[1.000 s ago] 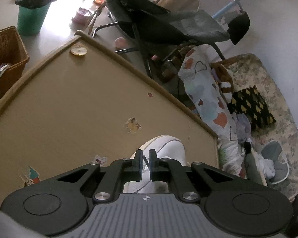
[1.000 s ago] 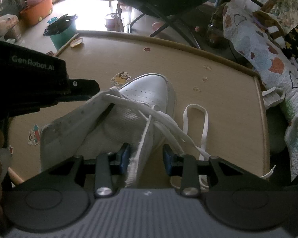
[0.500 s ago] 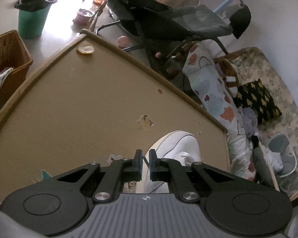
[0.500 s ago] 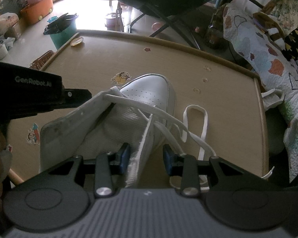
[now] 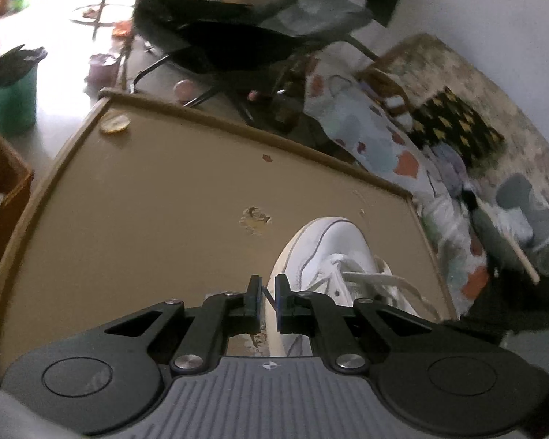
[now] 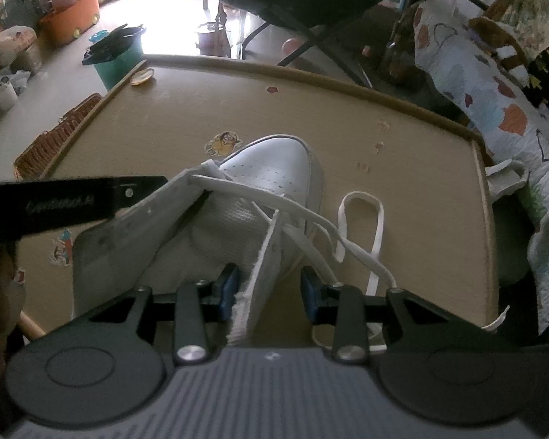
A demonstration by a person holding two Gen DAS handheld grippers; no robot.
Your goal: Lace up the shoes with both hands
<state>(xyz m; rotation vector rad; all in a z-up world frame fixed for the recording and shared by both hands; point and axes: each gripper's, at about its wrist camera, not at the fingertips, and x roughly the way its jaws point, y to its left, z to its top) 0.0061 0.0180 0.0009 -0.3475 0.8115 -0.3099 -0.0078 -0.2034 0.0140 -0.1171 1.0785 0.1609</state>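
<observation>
Found the white shoe (image 6: 271,172) at lower centre of the frame, toe pointing away, on the tan table (image 6: 201,109). Caught the right gripper (image 6: 271,285) with jaws opening around the frayed right flap (image 6: 263,267): near pad beside it, far pad clear. Saw the left gripper (image 5: 268,292) pressed almost together on a thin dark sliver; could not tell what.

Judged the risks thus: might lose the flap as the jaws part, letting it fold back over its holes. Might drag the loose lace (image 6: 362,201), looped at right of the shoe, toward the table edge or snag it on a jaw. Might shift the unpinned shoe with any tug.

Spotted a green bin (image 6: 120,62) at upper left, lined with a dark bag; contents hidden. Spotted a wicker basket (image 5: 3,183) at far left holding something pale.
</observation>
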